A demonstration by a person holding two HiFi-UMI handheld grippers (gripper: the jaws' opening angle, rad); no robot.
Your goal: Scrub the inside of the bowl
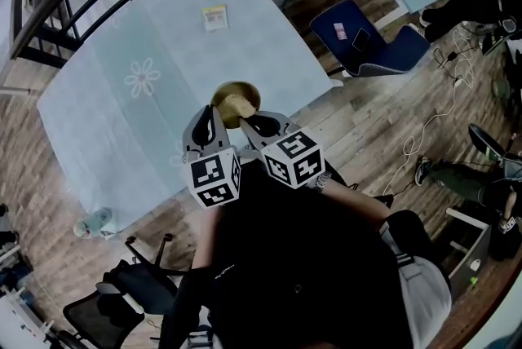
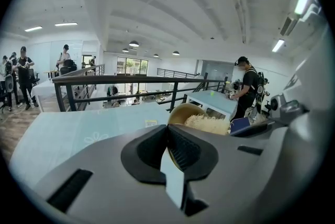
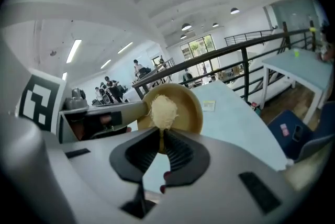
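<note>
Head view shows a round tan bowl [image 1: 228, 90] over the near edge of a pale blue table [image 1: 122, 54]. A pale fluffy scrub pad [image 1: 239, 104] sits inside the bowl. The left gripper [image 1: 209, 119] is at the bowl's left side. The right gripper [image 1: 254, 123] is at its near right side.

Left gripper view shows its fingers [image 2: 186, 152] closed tight on the thin rim of the bowl. The bowl is tipped up on its side, and the pad shows just past the rim.

Right gripper view shows its fingers [image 3: 180, 152] pinched on the bottom of the scrub pad. The pad is pressed against the inside of the bowl, which opens toward this gripper.

Here is what I think could go wrong. The rim is thin and smooth, so a hard push with the pad could make the bowl slide out of the left fingers. It is close to the table's near edge, so it might fall to the floor. Only a small bit of the pad is pinched, so rubbing hard could pull it loose.
</note>
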